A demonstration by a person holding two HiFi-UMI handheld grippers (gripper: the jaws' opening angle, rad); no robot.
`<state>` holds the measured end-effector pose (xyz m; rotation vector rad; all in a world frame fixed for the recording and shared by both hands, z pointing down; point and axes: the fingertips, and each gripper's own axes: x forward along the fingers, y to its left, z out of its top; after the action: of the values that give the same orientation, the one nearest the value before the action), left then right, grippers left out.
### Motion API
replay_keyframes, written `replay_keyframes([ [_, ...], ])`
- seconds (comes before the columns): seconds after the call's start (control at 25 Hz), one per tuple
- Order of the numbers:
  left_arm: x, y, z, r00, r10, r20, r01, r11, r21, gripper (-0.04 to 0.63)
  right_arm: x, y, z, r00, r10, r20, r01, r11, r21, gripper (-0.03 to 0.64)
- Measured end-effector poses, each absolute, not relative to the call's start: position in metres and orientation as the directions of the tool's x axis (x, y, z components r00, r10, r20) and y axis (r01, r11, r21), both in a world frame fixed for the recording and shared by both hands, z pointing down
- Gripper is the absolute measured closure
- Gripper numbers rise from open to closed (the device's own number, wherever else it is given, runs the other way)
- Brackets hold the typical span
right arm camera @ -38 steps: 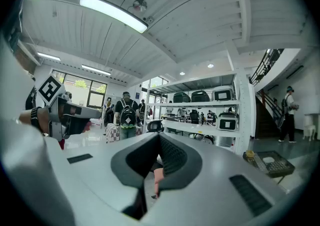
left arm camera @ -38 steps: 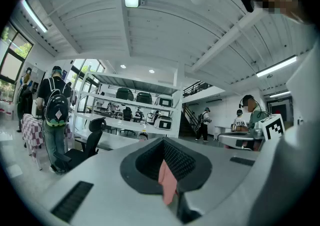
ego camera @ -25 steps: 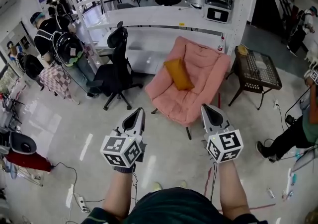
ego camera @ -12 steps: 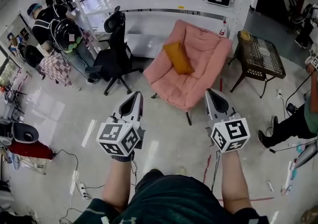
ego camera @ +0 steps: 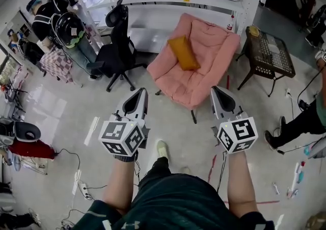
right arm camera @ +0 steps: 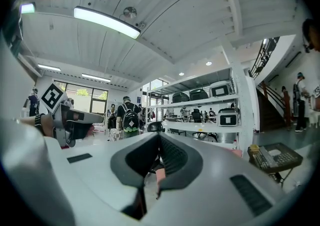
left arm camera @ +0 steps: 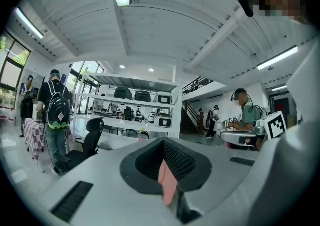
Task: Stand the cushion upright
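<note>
We have not started: the orange cushion [ego camera: 184, 53] lies tilted on the armchair [ego camera: 214, 58], well ahead of our left tool [ego camera: 138, 97] and right tool [ego camera: 219, 95], both closed and empty.

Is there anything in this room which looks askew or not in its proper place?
Yes. The orange cushion lies slanted on the pink armchair, its edges at an angle to the chair's, rather than standing straight. Loose cables also trail across the floor.

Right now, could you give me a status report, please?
Left gripper, right gripper: jaws shut, empty. Orange cushion lies slanted on pink armchair, untouched. Office chair beside it, not blocking.
</note>
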<state>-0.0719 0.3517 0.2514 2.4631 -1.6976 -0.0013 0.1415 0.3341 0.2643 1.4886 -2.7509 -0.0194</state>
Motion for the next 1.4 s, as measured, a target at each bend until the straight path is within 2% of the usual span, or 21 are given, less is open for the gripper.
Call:
replay_keyframes([
  [0.4, -0.092, 0.277, 0.264, 0.384, -0.919, 0.089, -0.919, -0.371, 0.136, 0.594, 0.118, 0.267, 0.269, -0.541, -0.841, 0.006, -0.841, 0.541, 0.022, 0.614],
  [0.96, -0.174, 0.116, 0.285, 0.434, -0.895, 0.103, -0.896, -0.417, 0.154, 0.594, 0.031, 0.111, 0.296, -0.492, -0.866, 0.084, -0.866, 0.497, 0.048, 0.612],
  [1.4, -0.206, 0.037, 0.303, 0.497, -0.859, 0.126, -0.863, -0.474, 0.171, 0.594, -0.020, 0.028, 0.312, -0.481, -0.862, 0.157, -0.864, 0.497, 0.083, 0.612],
])
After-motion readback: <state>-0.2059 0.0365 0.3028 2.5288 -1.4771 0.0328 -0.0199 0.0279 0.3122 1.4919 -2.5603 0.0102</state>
